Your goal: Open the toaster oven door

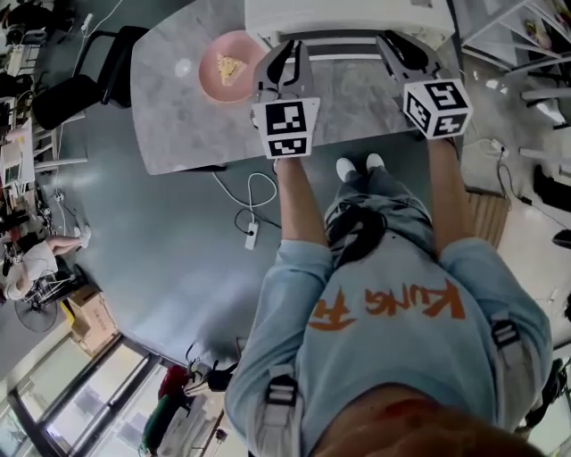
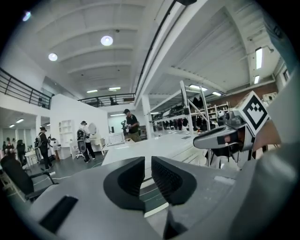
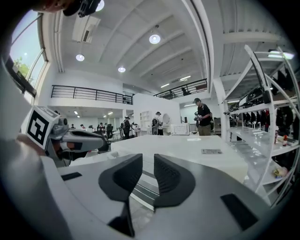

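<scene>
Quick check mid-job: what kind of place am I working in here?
Probably a big open-plan lab or workshop hall: a railed mezzanine runs overhead, metal shelving racks stand alongside, and people are standing at work farther back.

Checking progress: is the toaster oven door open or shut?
Shut: in the head view the door handle sits tight against the toaster oven, nothing swung down.

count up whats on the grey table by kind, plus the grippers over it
white toaster oven: 1
round pink plate: 1
pale yellow piece of food on that plate: 1
handheld two-jaw grippers, left gripper and right gripper: 2
total: 5
</scene>
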A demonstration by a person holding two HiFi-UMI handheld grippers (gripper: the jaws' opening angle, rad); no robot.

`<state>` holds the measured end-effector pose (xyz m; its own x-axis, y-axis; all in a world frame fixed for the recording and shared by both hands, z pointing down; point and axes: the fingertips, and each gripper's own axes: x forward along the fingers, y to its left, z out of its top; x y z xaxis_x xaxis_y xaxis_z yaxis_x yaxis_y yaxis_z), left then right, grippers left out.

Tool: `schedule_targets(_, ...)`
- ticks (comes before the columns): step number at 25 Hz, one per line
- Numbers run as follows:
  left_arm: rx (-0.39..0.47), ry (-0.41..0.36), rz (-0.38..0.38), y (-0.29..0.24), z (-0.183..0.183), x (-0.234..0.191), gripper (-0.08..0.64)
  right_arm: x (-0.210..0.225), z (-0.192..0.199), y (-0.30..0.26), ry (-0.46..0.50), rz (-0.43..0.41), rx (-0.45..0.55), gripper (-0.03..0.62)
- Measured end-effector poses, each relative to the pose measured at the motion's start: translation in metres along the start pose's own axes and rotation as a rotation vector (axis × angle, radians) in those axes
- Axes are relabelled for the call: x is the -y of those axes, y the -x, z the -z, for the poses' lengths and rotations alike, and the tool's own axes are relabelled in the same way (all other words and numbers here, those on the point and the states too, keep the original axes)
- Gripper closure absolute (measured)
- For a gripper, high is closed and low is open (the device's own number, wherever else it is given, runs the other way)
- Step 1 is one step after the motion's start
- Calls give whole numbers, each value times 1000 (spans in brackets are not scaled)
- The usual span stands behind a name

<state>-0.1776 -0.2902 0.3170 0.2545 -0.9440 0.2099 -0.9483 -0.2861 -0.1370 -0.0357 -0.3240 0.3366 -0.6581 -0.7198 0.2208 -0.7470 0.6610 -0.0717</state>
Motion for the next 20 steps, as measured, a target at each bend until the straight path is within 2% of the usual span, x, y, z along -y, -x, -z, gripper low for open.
schedule_targets(4, -69, -98, 97, -18, 9, 11, 445, 2, 6, -5, 71, -28, -67, 479)
schedule_targets(7, -121, -177, 165, -27, 19, 17, 420, -2, 11, -11, 142, -66, -125, 454)
schedule_targets(10, -182, -268, 221, -32, 30, 20, 398, -10, 17, -16, 256, -113, -188, 438)
schedule_targets(14, -245, -363, 270, -38, 39, 20, 376, -21, 21, -21, 355, -220, -245, 428)
schedule_targets(20, -312, -494, 329, -46, 53, 24, 364, -24, 29, -26, 549, -293, -339, 423)
